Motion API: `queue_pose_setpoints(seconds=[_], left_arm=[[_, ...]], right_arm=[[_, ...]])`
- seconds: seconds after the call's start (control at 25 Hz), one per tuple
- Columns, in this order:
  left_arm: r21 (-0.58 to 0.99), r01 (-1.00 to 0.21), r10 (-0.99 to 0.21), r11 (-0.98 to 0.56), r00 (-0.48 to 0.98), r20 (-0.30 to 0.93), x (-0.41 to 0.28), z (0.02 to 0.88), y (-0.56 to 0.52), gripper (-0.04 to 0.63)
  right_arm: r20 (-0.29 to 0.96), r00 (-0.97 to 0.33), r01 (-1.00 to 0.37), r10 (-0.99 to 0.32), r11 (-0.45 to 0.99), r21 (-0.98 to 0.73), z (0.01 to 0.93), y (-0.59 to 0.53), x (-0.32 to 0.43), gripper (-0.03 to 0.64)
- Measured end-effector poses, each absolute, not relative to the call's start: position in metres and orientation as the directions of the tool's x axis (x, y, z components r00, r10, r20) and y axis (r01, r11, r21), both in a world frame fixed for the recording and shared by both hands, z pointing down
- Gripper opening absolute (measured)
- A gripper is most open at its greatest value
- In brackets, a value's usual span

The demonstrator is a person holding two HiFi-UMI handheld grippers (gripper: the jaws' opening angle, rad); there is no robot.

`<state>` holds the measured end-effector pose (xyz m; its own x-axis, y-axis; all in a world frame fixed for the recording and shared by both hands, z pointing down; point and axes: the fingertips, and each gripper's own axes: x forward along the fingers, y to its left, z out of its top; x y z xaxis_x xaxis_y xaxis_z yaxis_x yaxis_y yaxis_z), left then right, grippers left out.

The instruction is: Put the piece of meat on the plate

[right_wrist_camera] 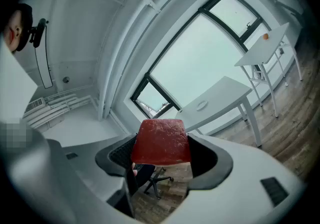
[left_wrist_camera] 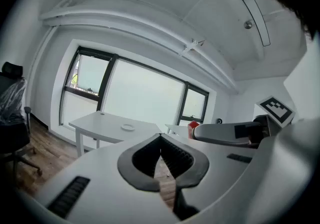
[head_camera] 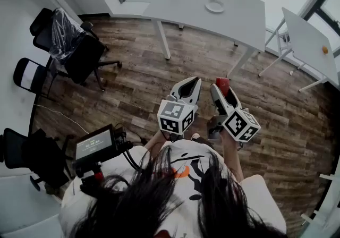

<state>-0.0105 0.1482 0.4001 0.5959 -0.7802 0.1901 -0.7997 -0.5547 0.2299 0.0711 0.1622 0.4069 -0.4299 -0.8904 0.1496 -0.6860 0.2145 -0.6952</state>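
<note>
one meat piece (right_wrist_camera: 162,142) gripped in right gripper (head_camera: 219,88) fingers; left gripper (left_wrist_camera: 161,137) fingers closed, empty; one plate (head_camera: 215,6).

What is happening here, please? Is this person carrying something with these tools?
A person stands in an office room with a gripper in each hand. The right gripper is closed on a red piece of meat and holds it up in the air. The left gripper has its jaws together with nothing between them. The plate lies on a white table ahead, some way off across the floor, so the meat is not yet on it.
</note>
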Motion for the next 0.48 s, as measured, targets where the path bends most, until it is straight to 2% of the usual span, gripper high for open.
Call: queue_pose_setpoints(seconds=[0.48], left_arm=[[0.21, -0.796, -0.772, -0.567, 0.603, 0.202, -0.004, 0.4, 0.146, 0.005]], right_arm=[[0.152, -0.387, -0.721, -0.909, 0.196, -0.664, 0.404, 0.159, 0.082, 0.316]])
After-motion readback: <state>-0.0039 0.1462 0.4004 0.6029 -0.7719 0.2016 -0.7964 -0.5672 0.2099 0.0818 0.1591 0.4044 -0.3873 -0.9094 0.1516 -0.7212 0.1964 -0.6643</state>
